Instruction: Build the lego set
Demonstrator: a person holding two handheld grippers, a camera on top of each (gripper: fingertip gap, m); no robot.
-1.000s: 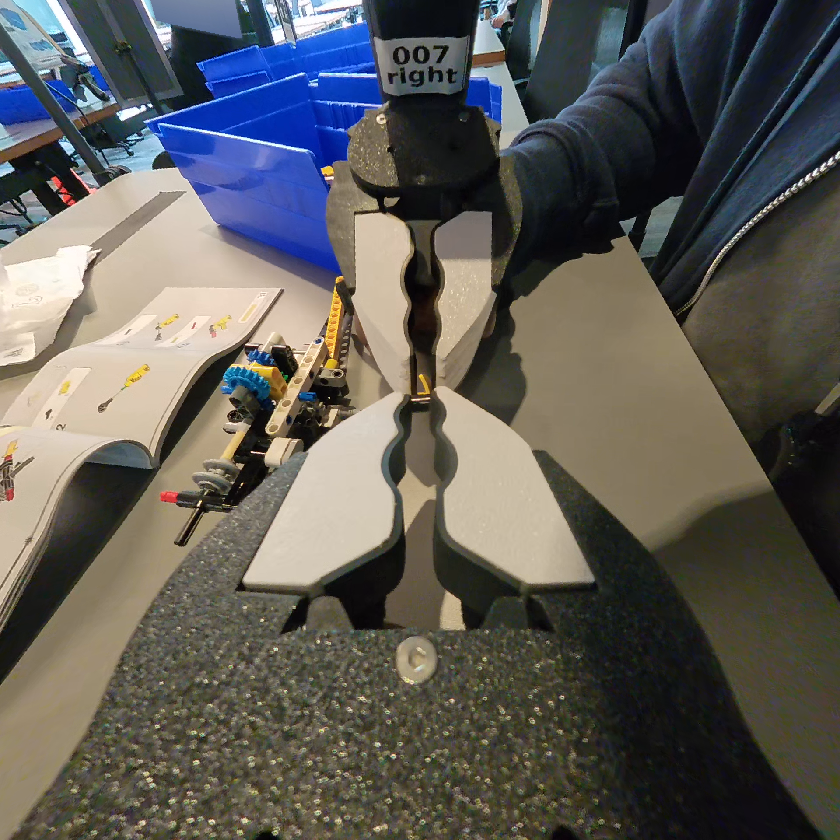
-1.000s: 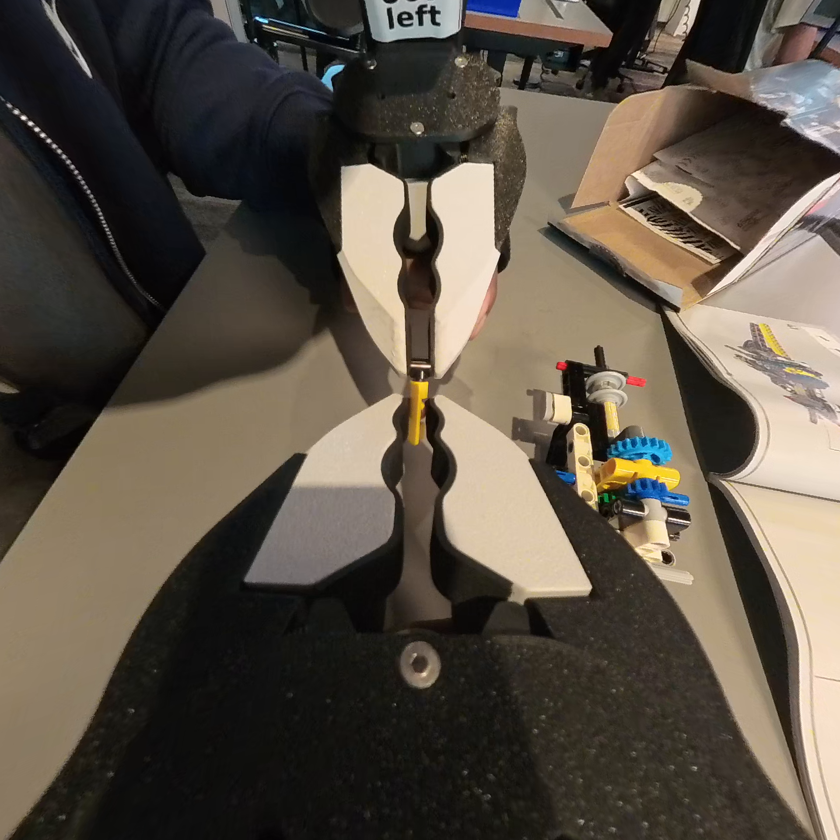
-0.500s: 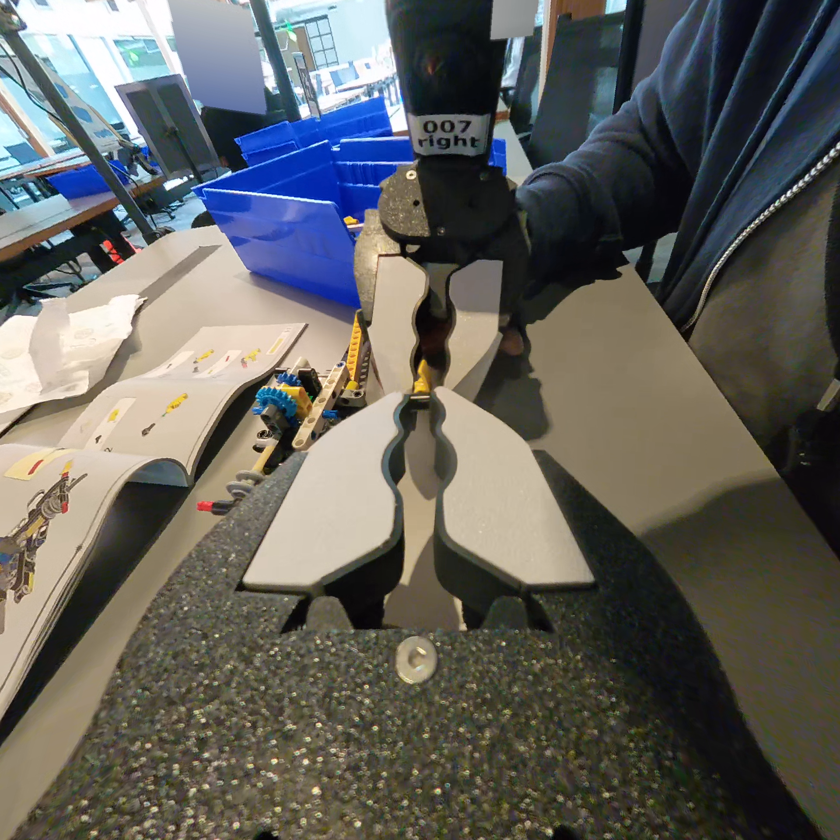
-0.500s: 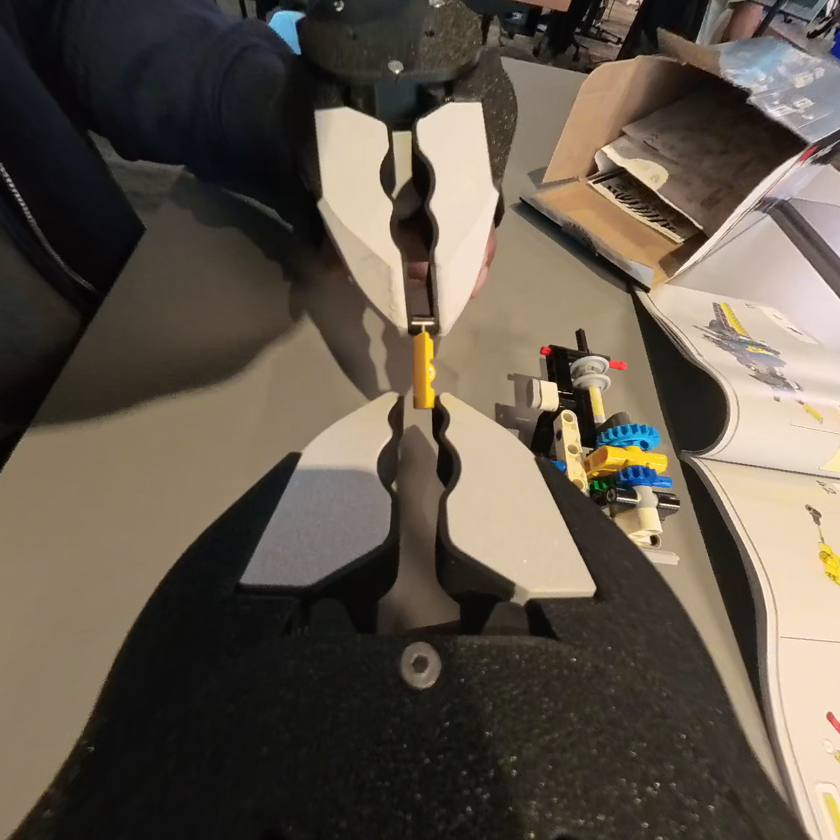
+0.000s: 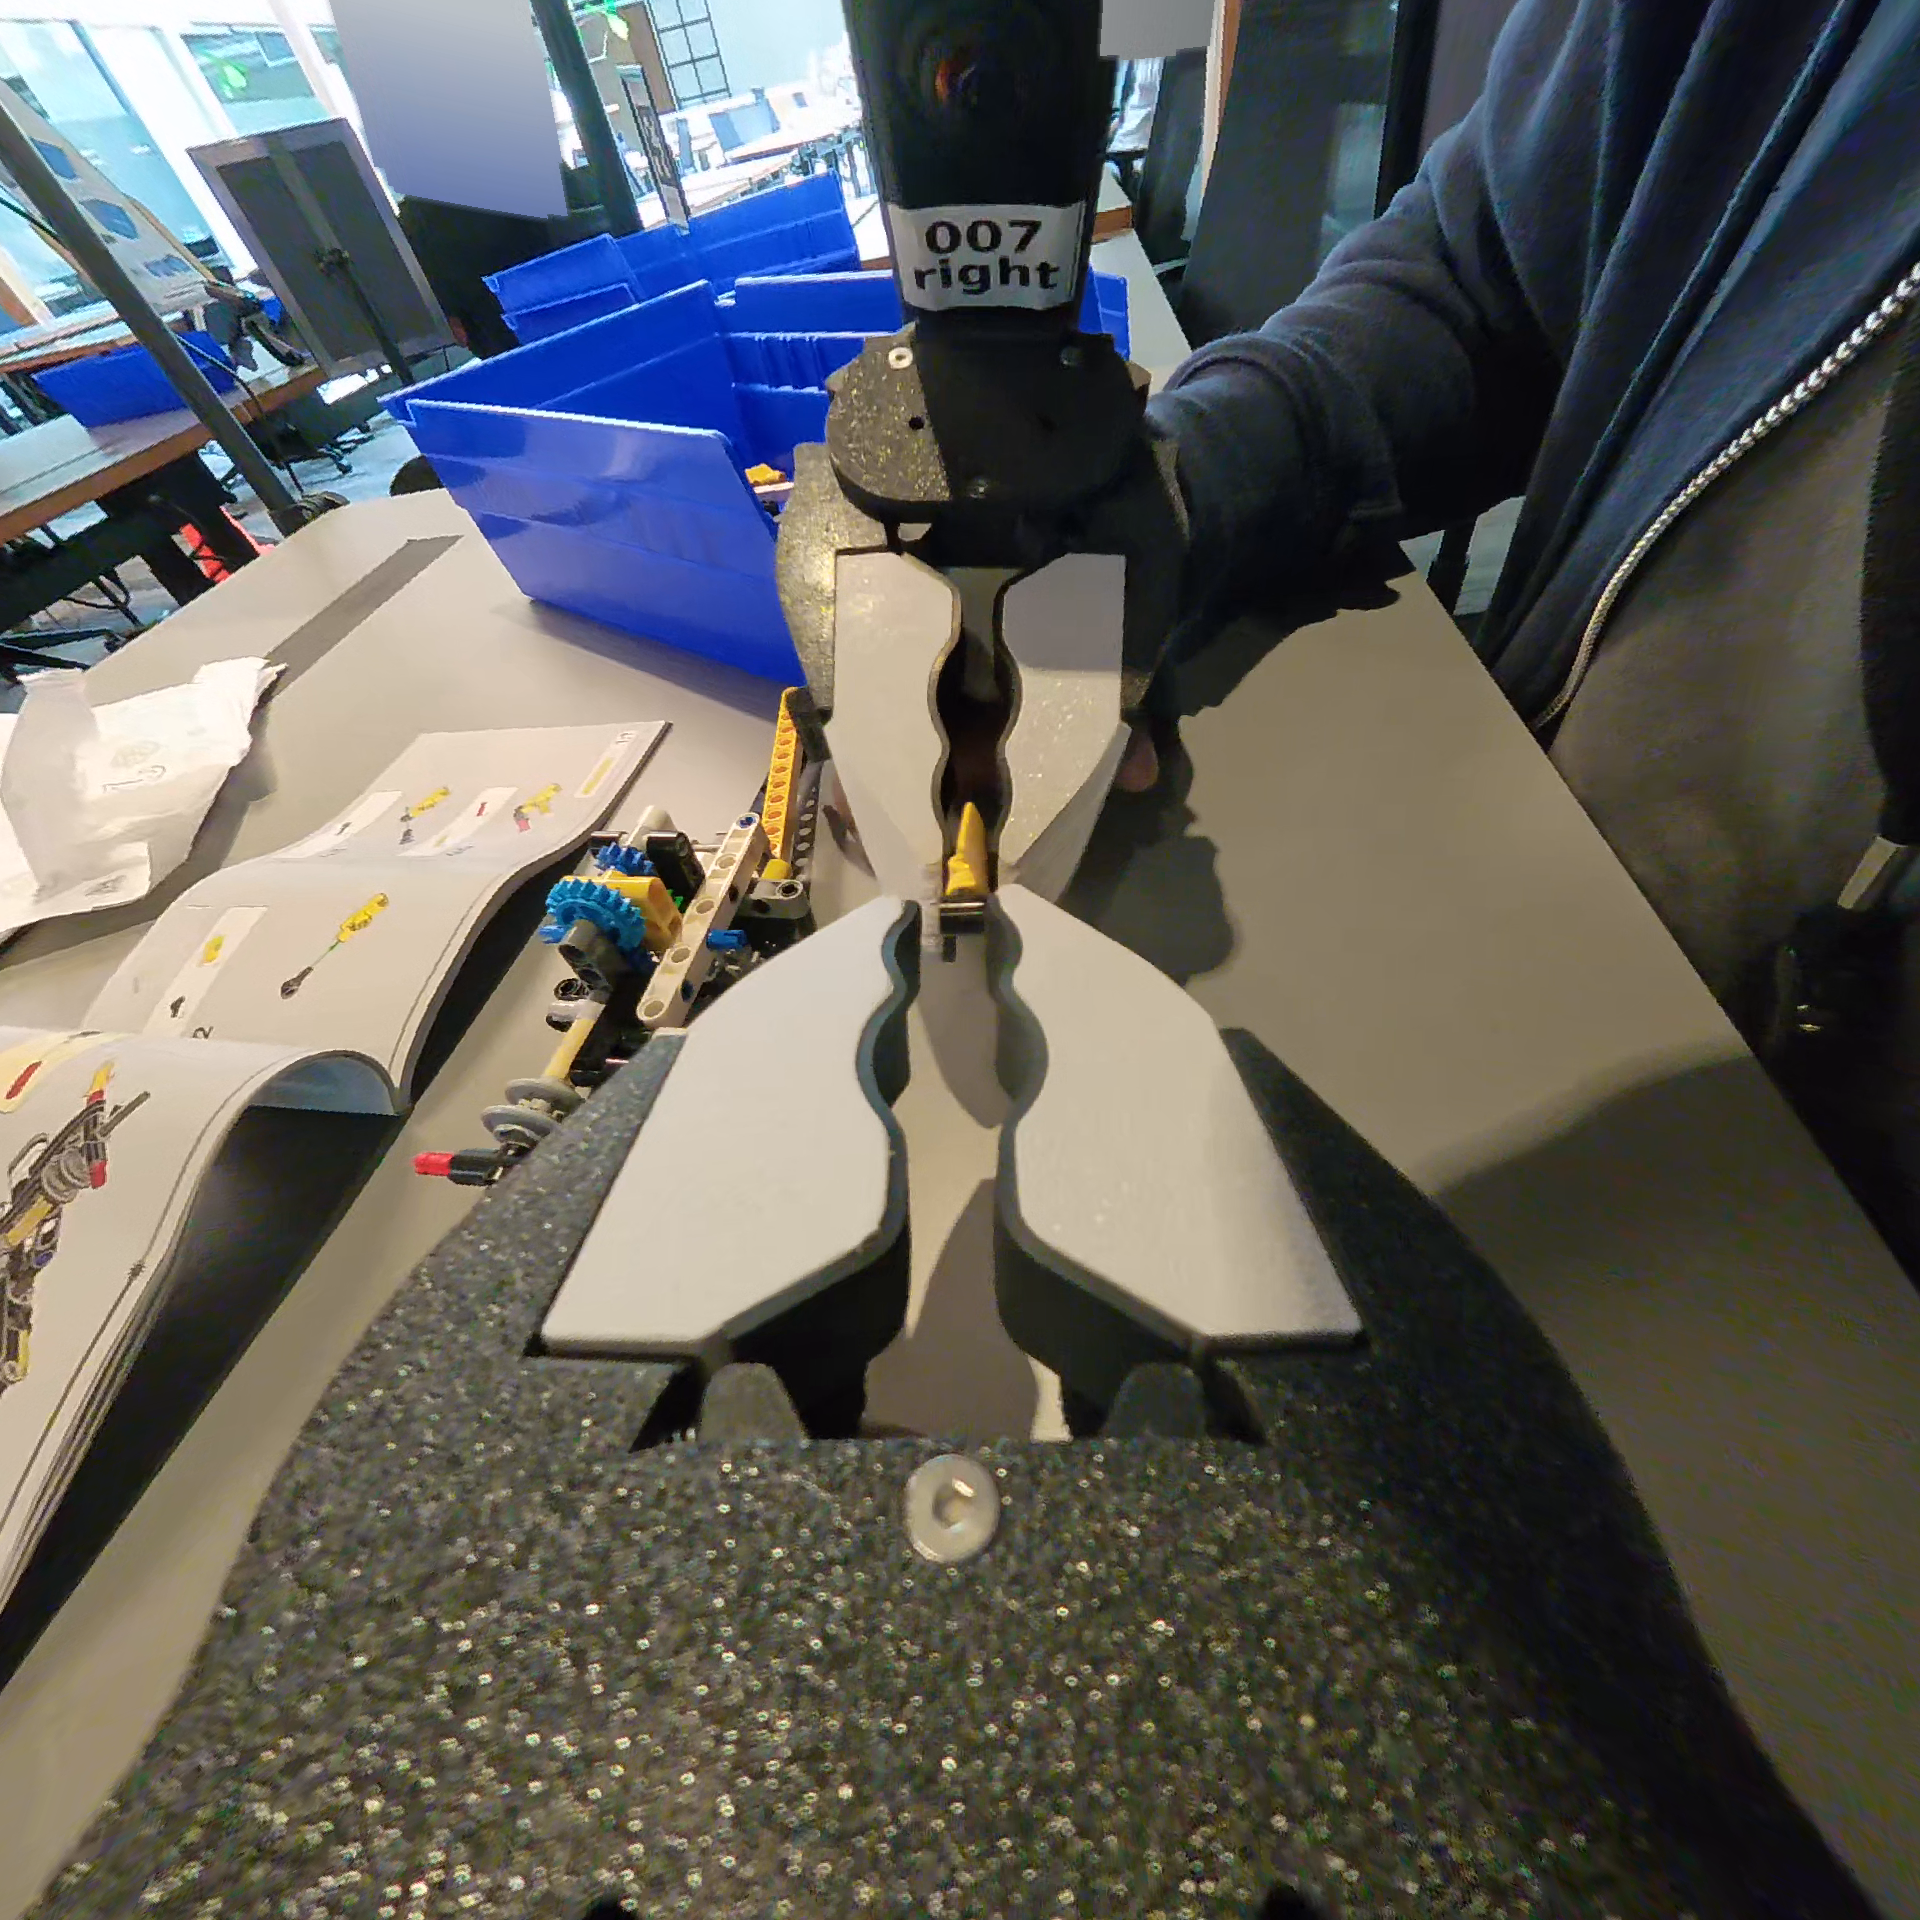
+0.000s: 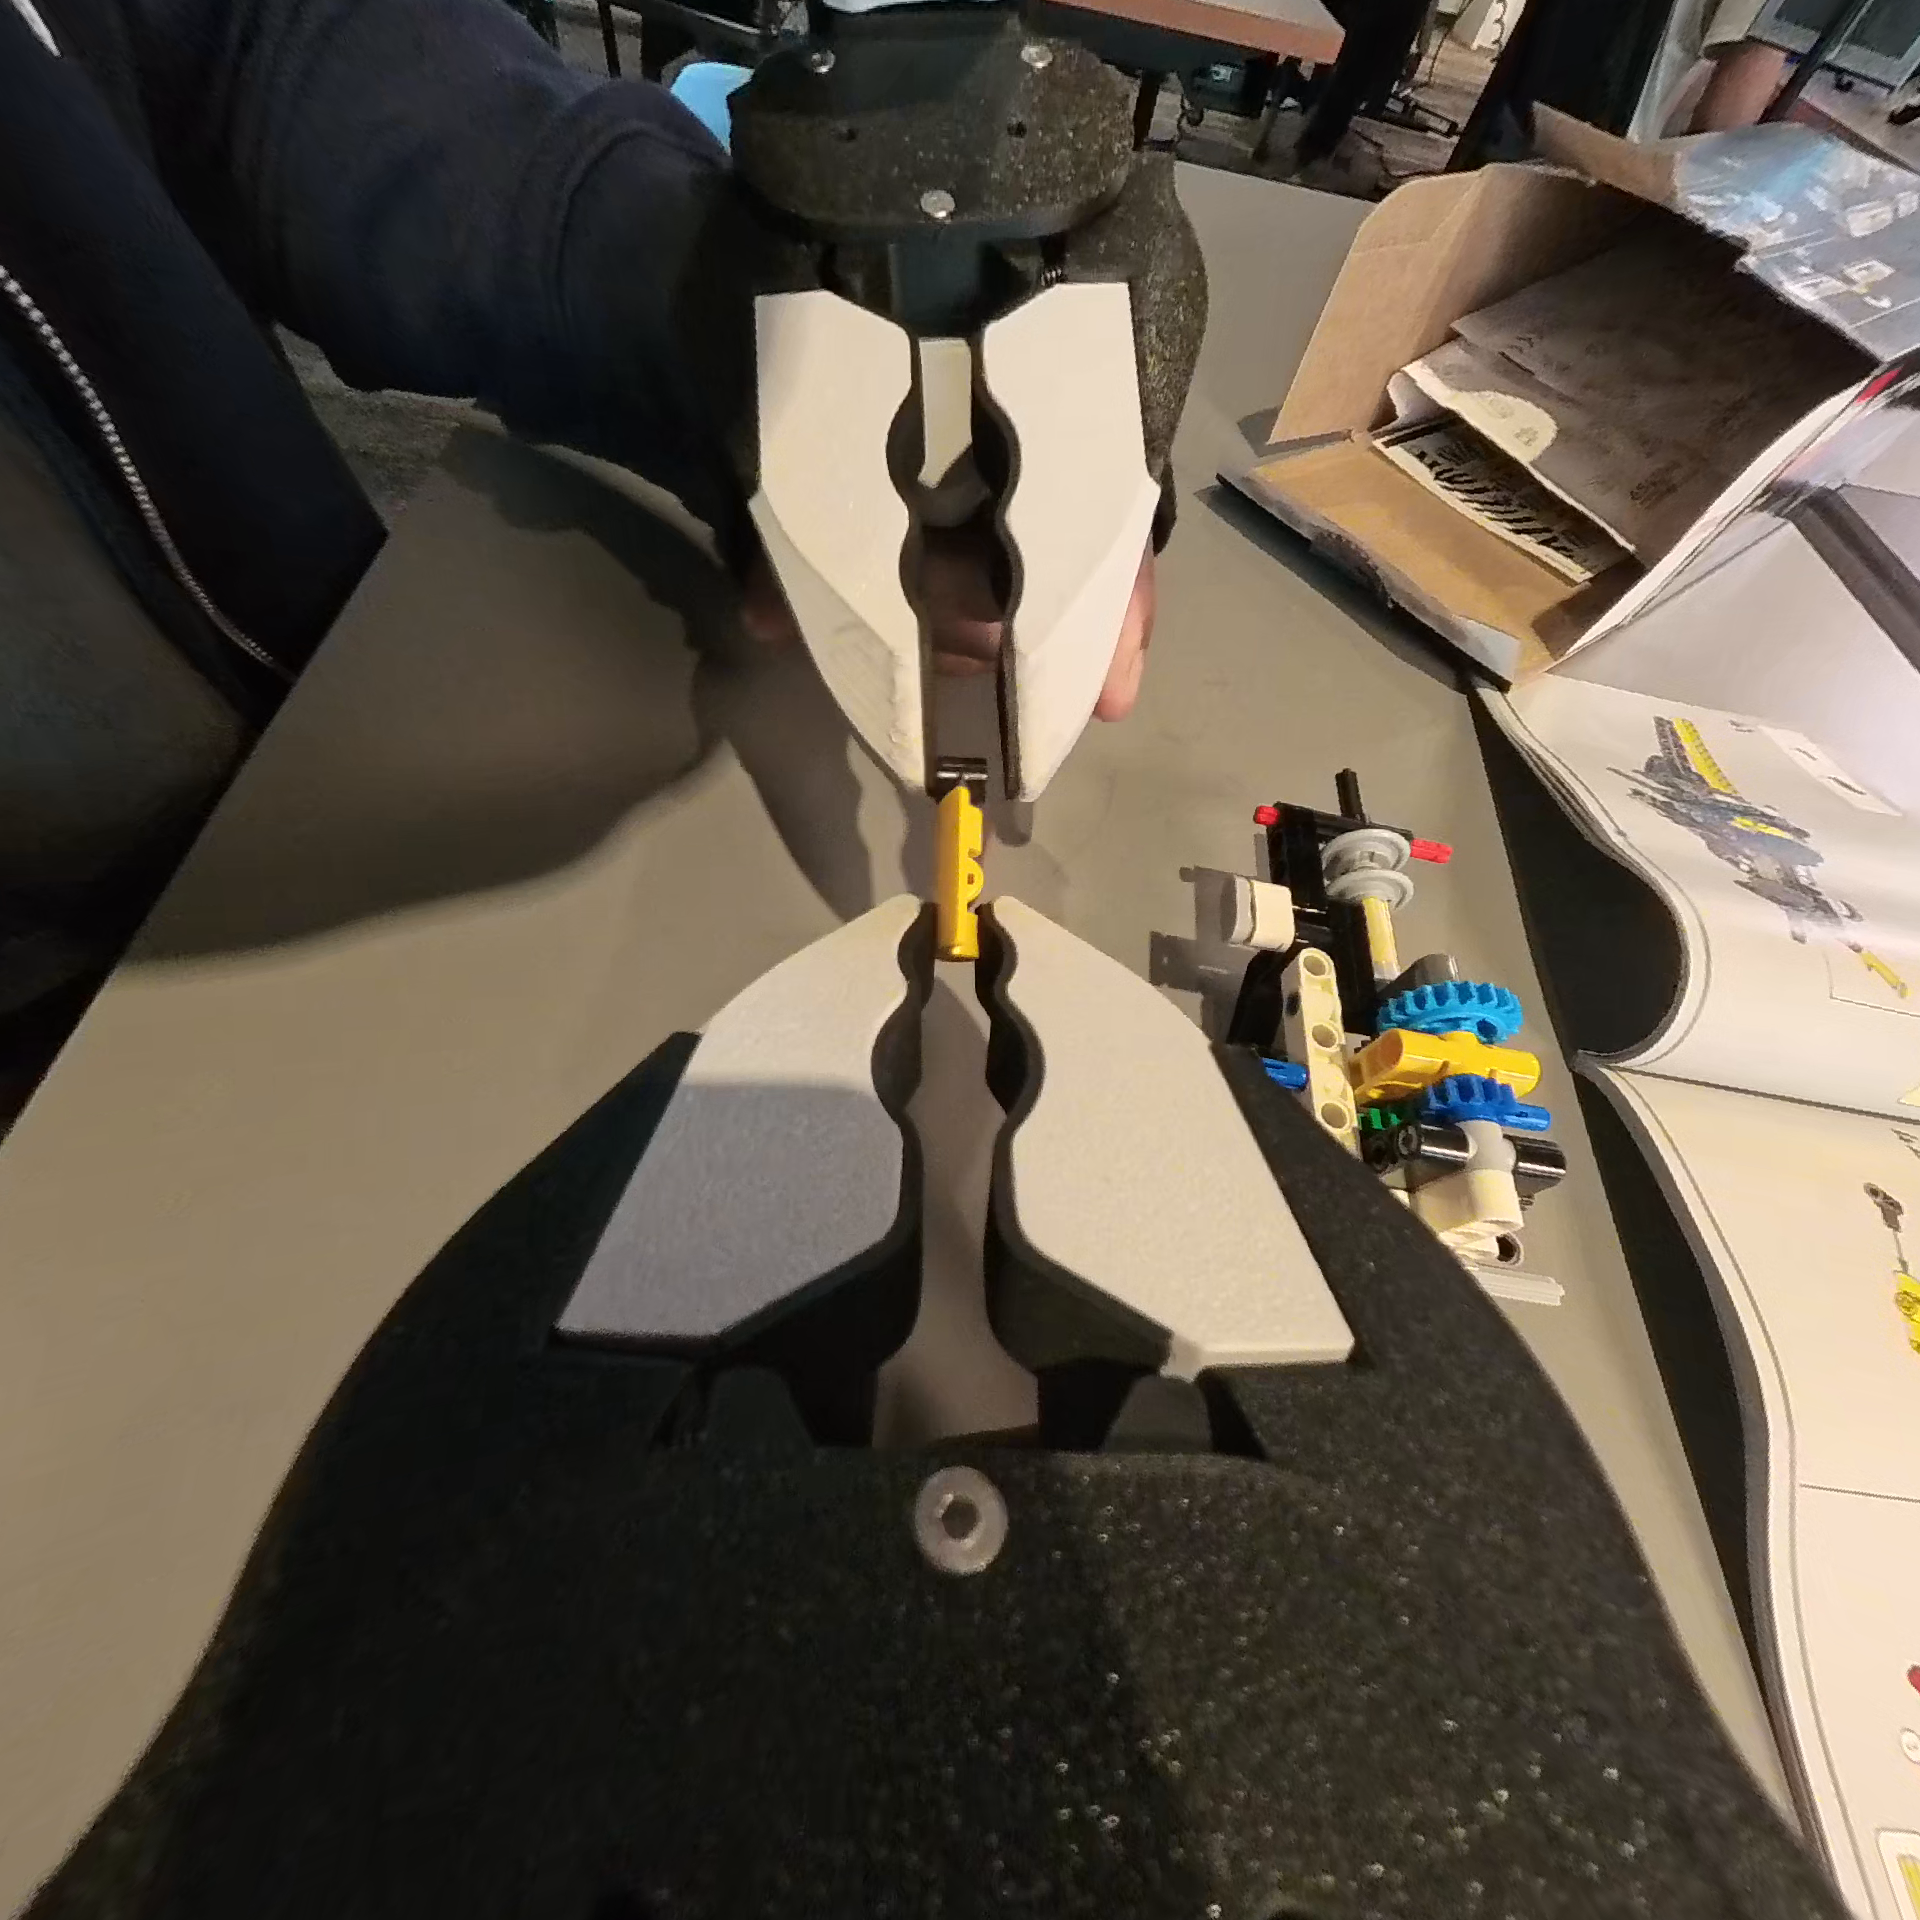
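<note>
My left gripper (image 5: 956,920) is shut on a small black pin (image 5: 961,912). My right gripper (image 6: 956,920) is shut on a short yellow Lego piece (image 6: 958,873). The two grippers face each other tip to tip above the grey table (image 6: 416,1039). The pin (image 6: 958,771) meets the far end of the yellow piece; I cannot tell if it is pushed in. The left gripper (image 6: 961,779) shows opposite in the right wrist view, and the right gripper (image 5: 968,878) with the yellow piece (image 5: 966,847) in the left wrist view. A partly built model (image 6: 1392,1039) with blue gears lies on the table beside them (image 5: 665,925).
An open instruction booklet (image 5: 312,883) lies beyond the model (image 6: 1766,883). Blue bins (image 5: 623,488) stand at the back of the table. An opened cardboard box (image 6: 1558,416) and a white paper bag (image 5: 114,758) lie farther off. A person's dark sleeves hold both grippers. The grippers are tip to tip, or close to it.
Both grippers have lifted a little and drawn slightly apart. More of the yellow piece now shows between the tips, with the black pin still at its end.
</note>
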